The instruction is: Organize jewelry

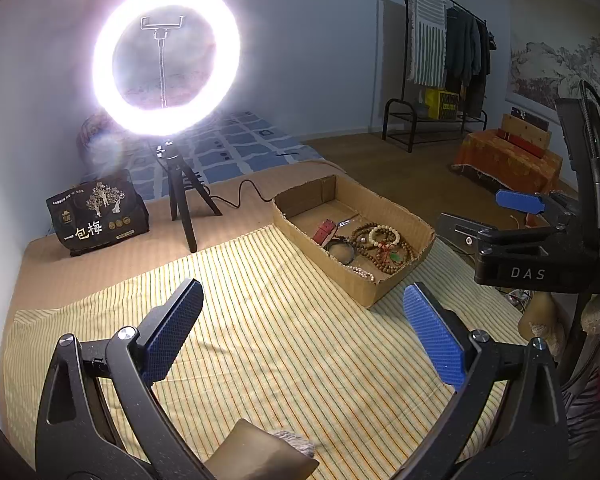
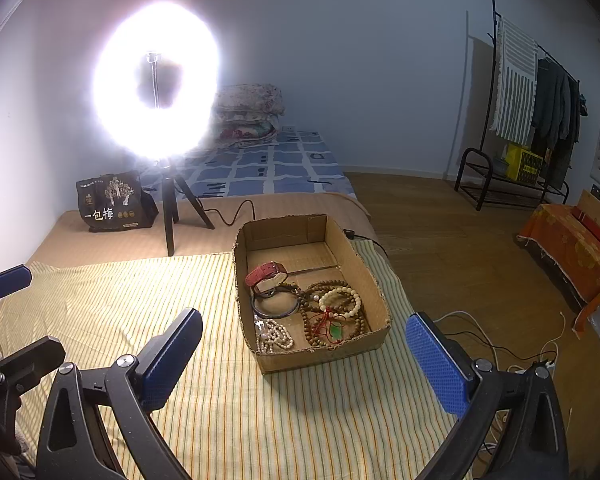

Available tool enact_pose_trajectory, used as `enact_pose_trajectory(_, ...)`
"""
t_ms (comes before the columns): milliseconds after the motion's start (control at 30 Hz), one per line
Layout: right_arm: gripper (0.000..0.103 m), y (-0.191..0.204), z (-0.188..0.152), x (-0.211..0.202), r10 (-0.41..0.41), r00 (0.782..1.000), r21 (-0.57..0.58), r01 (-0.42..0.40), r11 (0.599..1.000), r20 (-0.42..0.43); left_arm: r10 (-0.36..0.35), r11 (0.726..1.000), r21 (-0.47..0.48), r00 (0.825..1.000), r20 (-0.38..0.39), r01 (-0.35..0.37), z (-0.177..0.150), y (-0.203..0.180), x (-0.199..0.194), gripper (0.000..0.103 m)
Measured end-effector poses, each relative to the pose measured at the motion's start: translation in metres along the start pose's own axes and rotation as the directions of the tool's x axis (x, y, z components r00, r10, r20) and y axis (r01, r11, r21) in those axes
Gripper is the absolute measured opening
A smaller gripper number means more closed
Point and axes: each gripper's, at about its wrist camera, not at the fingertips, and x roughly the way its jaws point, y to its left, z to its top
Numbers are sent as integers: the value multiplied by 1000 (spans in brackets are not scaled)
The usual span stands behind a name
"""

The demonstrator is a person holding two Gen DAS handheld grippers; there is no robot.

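Note:
An open cardboard box sits on a yellow striped cloth. Inside lie a red-strapped watch, a dark bangle, a white pearl strand, brown wooden bead strings, a cream bead bracelet and a green pendant on red cord. My left gripper is open and empty, hovering over the cloth to the near left of the box. My right gripper is open and empty, just in front of the box.
A bright ring light on a tripod stands behind the cloth, its cable trailing toward the box. A black printed bag stands at the back left. Cables lie on the wooden floor to the right. A clothes rack stands far right.

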Motion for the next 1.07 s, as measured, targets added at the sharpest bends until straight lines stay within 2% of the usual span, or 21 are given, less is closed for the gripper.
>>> enact_pose_trajectory(1067,103,-3,-2,2,-8,1000,-4,8,1000,-4,16,1000,1,1000,1,-16,-1,-2,-3,102)
